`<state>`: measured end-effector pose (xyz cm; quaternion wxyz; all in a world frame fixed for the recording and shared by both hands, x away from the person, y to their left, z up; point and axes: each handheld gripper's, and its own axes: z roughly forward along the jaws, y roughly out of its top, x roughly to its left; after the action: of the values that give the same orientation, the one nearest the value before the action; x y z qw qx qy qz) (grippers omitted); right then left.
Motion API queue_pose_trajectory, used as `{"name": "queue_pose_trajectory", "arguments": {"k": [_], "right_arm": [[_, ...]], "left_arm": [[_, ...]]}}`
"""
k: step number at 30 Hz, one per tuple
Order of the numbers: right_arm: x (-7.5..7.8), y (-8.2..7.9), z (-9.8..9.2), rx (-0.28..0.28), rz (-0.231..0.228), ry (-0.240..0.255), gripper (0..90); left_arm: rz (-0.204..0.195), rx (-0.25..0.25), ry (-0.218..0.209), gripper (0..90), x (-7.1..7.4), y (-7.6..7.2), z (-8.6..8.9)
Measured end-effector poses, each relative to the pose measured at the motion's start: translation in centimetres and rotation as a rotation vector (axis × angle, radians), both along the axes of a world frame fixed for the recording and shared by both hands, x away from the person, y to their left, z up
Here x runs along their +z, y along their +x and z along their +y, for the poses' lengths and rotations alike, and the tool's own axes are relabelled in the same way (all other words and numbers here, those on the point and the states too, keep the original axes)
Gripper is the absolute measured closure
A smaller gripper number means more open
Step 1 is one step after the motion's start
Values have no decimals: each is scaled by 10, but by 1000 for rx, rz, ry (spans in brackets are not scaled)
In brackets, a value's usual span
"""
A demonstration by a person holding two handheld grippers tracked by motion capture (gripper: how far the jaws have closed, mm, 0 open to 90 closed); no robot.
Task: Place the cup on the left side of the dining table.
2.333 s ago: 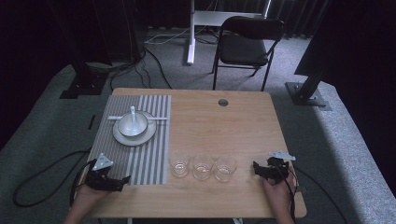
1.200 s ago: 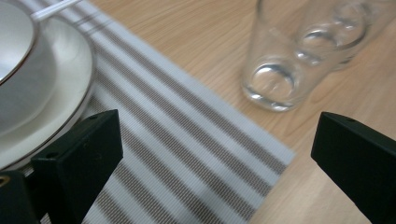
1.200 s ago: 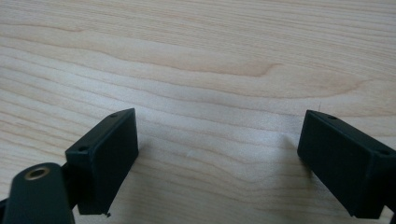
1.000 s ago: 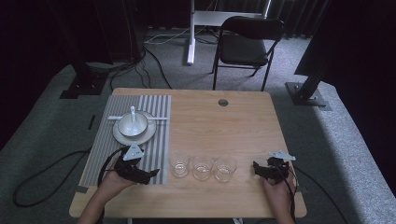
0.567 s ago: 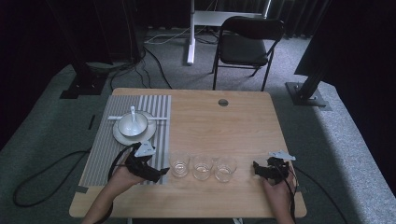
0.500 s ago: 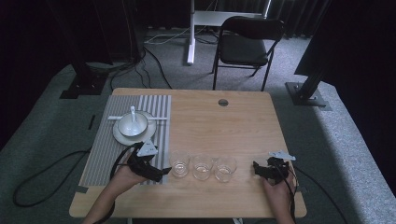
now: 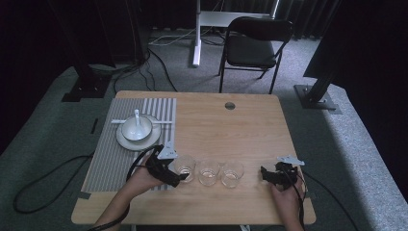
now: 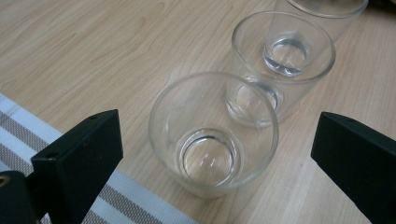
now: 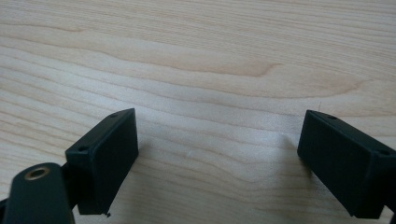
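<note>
Three clear empty glasses stand in a row near the table's front edge: the left glass [image 7: 184, 166], the middle glass [image 7: 209, 171] and the right glass [image 7: 232, 173]. My left gripper [image 7: 177, 174] is open at the left glass. In the left gripper view its black jaws stand wide on either side of that left glass [image 8: 212, 135] without touching it. The middle glass [image 8: 282, 56] is right behind it. My right gripper [image 7: 263, 173] rests on the table right of the row, open, with bare wood between its jaws [image 9: 217, 154].
A grey striped mat [image 7: 110, 163] covers the table's left part. On it sits a white plate [image 7: 126, 142] holding a white bowl [image 7: 136, 129] and a spoon. The table has a cable hole [image 7: 230, 105] at the back. A black chair [image 7: 257, 45] stands beyond the table.
My left gripper has moved right, from the striped mat's front left corner to the left glass, which now sits between its open jaws. The right gripper has stayed still.
</note>
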<state>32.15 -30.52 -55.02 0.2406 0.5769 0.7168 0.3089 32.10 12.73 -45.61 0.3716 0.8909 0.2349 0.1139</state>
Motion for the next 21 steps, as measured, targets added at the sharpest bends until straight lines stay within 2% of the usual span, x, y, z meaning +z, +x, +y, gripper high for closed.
{"name": "queue_pose_trajectory", "arguments": {"k": [5, 11, 17, 21], "right_arm": [[0, 0, 0, 0, 0, 0, 118], [0, 0, 0, 0, 0, 0, 118], [0, 0, 0, 0, 0, 0, 118], [0, 0, 0, 0, 0, 0, 118]], "left_arm": [[9, -37, 1, 26, 2, 3, -15], [13, -44, -2, 26, 3, 7, -25], [9, -66, 19, 26, 3, 7, -37], [23, -87, 19, 26, 2, 8, -45]]}}
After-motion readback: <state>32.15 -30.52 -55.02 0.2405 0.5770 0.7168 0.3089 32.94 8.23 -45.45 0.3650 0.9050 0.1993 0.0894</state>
